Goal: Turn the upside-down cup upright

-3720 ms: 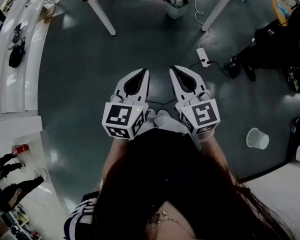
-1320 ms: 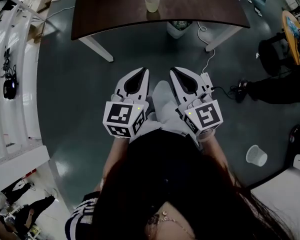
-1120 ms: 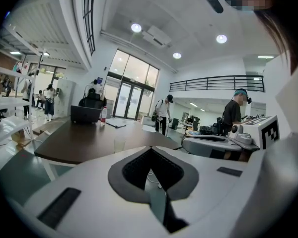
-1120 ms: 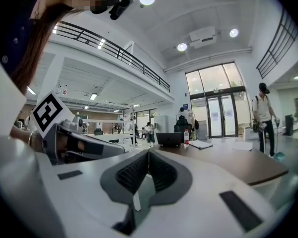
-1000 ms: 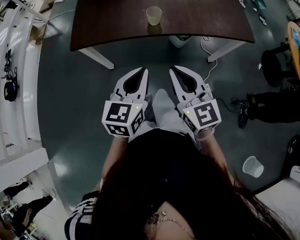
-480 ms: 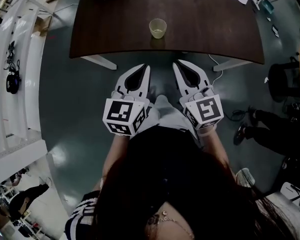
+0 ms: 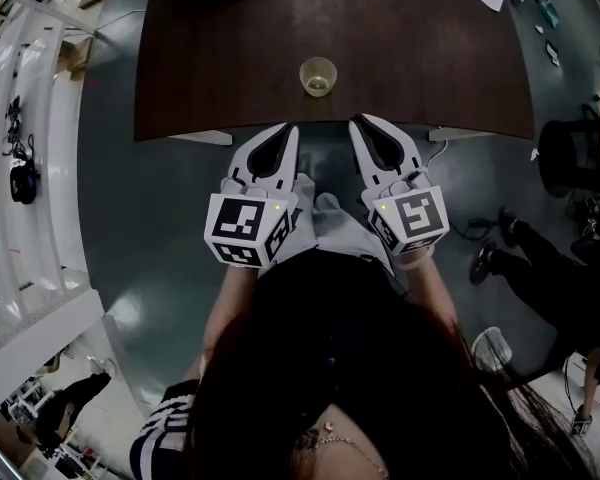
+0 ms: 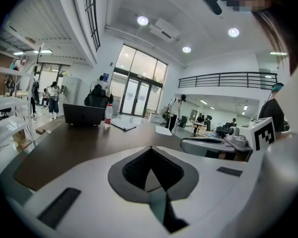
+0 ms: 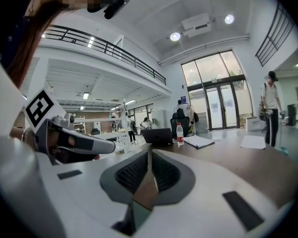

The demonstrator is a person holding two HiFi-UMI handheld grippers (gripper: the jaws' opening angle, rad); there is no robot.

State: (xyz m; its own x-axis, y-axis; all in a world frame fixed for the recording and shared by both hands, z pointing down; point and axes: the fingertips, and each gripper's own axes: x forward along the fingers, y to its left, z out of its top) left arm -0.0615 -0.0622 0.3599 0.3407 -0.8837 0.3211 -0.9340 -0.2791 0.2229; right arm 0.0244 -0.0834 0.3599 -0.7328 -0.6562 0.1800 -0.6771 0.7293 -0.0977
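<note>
A small pale translucent cup [image 7: 318, 76] stands on the dark brown table [image 7: 220, 58], close to its front edge. Whether its mouth faces up or down I cannot tell from above. My left gripper [image 7: 288, 127] and right gripper [image 7: 357, 120] are held side by side just short of that edge, tips pointing at the table, with the cup ahead between them. Both are shut with nothing in them. The left gripper [image 8: 150, 148] and right gripper [image 9: 149, 151] block the cup in their own views. Each sees the other gripper beside it.
A black laptop [image 8: 83, 114], a bottle [image 8: 108, 115] and papers [image 8: 164, 131] lie far back on the table. White shelving [image 7: 30, 168] runs along the left. A person in dark clothes [image 7: 550, 268] is on the floor to the right.
The table and cup have come much nearer in the head view, from far ahead to just beyond the gripper tips. Both grippers stayed shut and side by side.
</note>
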